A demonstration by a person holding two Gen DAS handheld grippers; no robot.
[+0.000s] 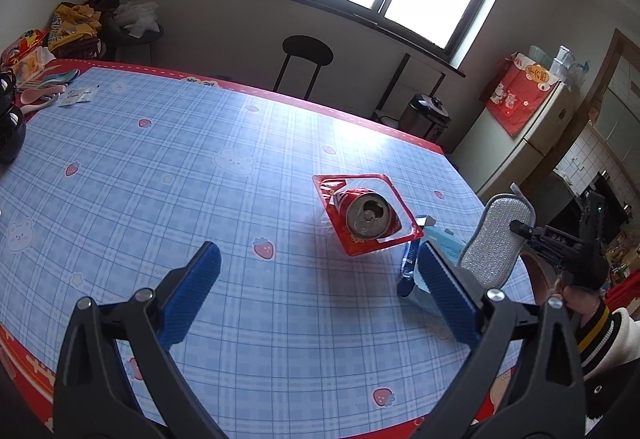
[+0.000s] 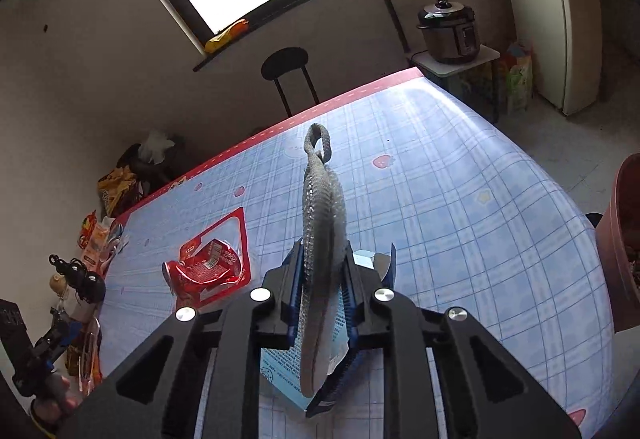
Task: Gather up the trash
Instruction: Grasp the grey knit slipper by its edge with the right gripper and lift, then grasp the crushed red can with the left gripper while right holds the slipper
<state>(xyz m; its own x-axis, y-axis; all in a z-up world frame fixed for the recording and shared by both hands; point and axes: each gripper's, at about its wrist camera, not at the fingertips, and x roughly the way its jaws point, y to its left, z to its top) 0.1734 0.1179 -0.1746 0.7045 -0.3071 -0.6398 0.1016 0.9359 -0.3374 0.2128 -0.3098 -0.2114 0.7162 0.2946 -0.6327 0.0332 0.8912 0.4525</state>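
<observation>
My right fingers (image 2: 322, 279) were shut tight on a grey scrubbing pad (image 2: 320, 231). It stood up on its edge between them, with its loop at the far end. My left fingers (image 1: 320, 271) were wide open and held nothing. They hung over the checked tabletop (image 1: 160, 167).

The trash was right there. A crushed red soda can (image 1: 366, 217) lay on its side on a red wrapper (image 1: 362, 251), with its open top facing me. Just beside it, nearer my right hand, lay a light blue carton (image 1: 442, 243) and a small blue packet (image 1: 408, 267).

I think the can was the next thing for my left fingers. To do that well, I should come in low and slow. One finger should go on each side of the can's round body. It looked dented and slippery, so it could roll away if I poked it. A brown bin (image 2: 624, 239) stood past the tabletop edge on my right.
</observation>
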